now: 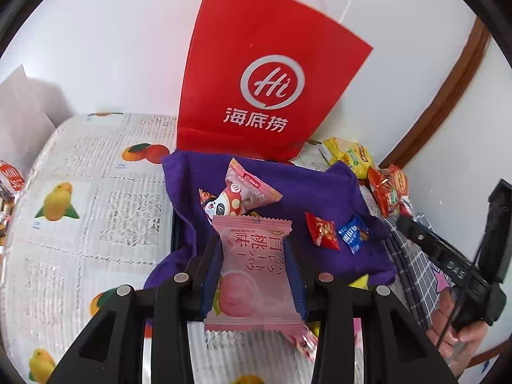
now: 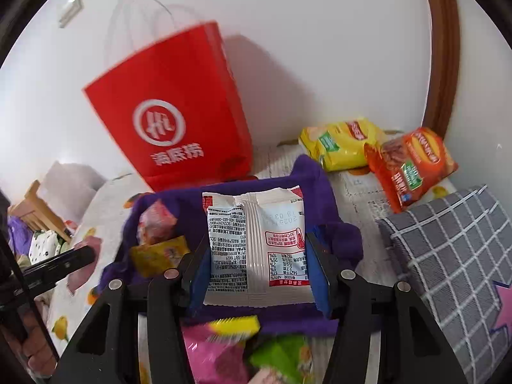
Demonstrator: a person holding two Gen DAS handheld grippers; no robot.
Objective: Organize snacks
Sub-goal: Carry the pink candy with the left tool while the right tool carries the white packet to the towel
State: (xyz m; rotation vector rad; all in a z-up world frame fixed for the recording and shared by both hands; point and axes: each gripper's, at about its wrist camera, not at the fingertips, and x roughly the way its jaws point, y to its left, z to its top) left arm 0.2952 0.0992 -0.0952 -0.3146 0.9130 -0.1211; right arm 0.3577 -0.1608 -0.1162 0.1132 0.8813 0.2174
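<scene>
The red paper bag [image 1: 256, 73] stands upright against the wall, closing off the far side of the purple cloth [image 1: 320, 192]. At the right of the frame, snack packs [image 1: 384, 182] crowd the corner and a grey checked cushion [image 2: 448, 246] blocks that edge. The patterned worktop [image 1: 96, 208] at the left lies open, perhaps cluttered at its far left edge.

Black hand-held gripper [image 1: 252, 272] frames, blue finger pads [image 2: 318, 275], silver round screws [image 1: 181, 277], thin black cable [image 1: 460, 291]
</scene>
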